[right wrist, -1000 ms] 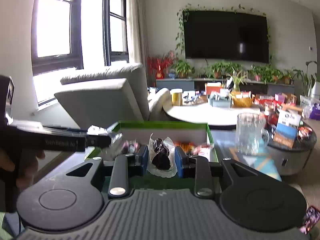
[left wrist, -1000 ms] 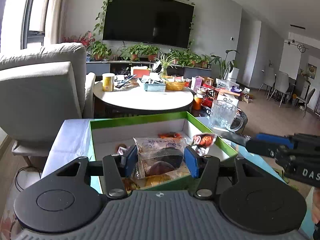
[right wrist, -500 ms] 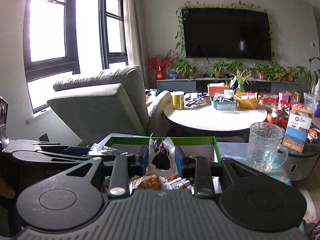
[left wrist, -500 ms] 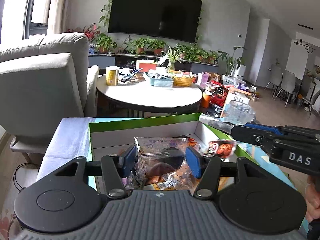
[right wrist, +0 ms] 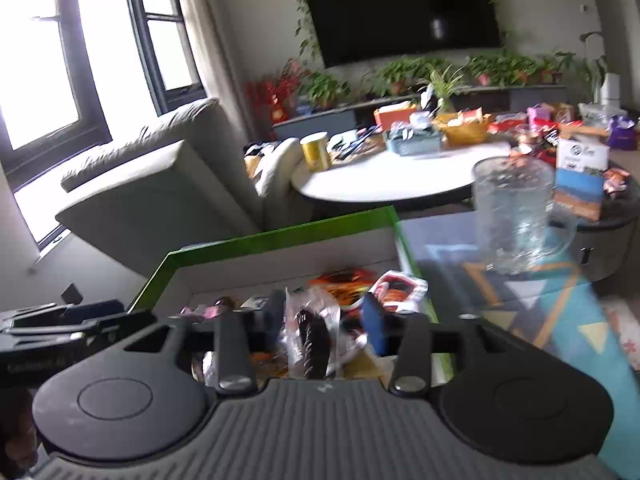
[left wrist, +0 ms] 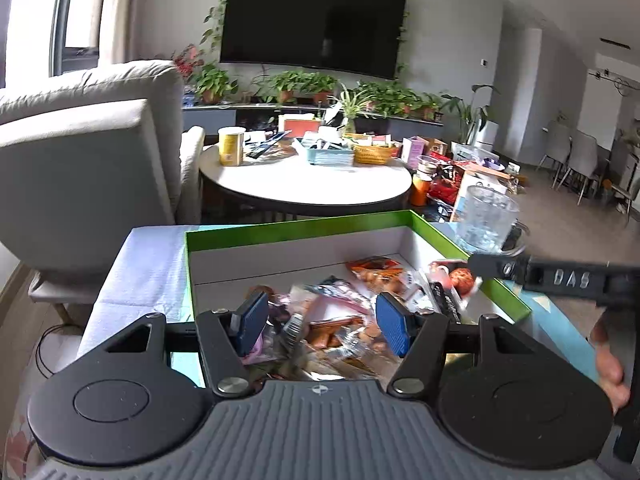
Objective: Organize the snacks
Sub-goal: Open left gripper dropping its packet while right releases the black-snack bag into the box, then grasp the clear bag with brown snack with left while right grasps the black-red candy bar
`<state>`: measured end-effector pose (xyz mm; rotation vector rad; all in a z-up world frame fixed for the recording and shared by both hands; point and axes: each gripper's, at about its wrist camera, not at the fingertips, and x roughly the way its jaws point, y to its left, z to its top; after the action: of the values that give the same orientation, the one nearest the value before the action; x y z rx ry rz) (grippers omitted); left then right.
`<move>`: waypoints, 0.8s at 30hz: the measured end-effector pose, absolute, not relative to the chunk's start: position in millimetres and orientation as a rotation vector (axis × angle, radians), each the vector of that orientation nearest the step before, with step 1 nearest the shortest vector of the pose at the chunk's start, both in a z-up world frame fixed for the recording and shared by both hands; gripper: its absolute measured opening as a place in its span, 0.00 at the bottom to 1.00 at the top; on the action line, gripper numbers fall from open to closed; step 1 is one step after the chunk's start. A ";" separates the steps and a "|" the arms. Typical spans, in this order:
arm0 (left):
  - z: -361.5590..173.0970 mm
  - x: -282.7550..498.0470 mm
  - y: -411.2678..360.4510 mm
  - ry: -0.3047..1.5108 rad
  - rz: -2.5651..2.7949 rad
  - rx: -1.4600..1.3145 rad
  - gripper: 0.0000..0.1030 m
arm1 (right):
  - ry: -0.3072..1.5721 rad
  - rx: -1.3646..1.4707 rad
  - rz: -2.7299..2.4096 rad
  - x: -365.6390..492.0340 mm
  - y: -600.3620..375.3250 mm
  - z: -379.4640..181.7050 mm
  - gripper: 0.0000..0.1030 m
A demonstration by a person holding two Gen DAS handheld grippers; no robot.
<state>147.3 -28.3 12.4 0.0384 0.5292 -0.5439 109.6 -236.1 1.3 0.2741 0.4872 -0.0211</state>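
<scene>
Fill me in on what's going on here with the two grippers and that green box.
A person holding a gripper in each hand is sorting snacks into the green-rimmed box. The left gripper is open over the pile of snack packets in the box, holding nothing. The right gripper has a clear packet with a dark snack between its fingers, over the box; that view is blurred, so whether it grips is unclear. A glass mug stands beside the box.
</scene>
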 end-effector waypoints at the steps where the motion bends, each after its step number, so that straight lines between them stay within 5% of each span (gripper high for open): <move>1: 12.8 144.9 -29.5 0.529 -0.549 0.043 0.55 | 0.479 0.273 -0.032 107.1 -238.9 4.2 0.43; 9: 15.3 121.0 -31.8 0.547 -0.585 0.050 0.56 | 0.451 0.275 -0.104 72.6 -267.4 12.2 0.43; 24: -14.7 86.1 -67.3 0.680 -0.671 0.140 0.56 | 0.664 0.312 -0.126 28.1 -275.7 -59.2 0.43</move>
<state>86.1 -67.3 -14.7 0.1405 0.6803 -0.6708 28.1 -275.7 -59.2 0.3124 0.6641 -0.1256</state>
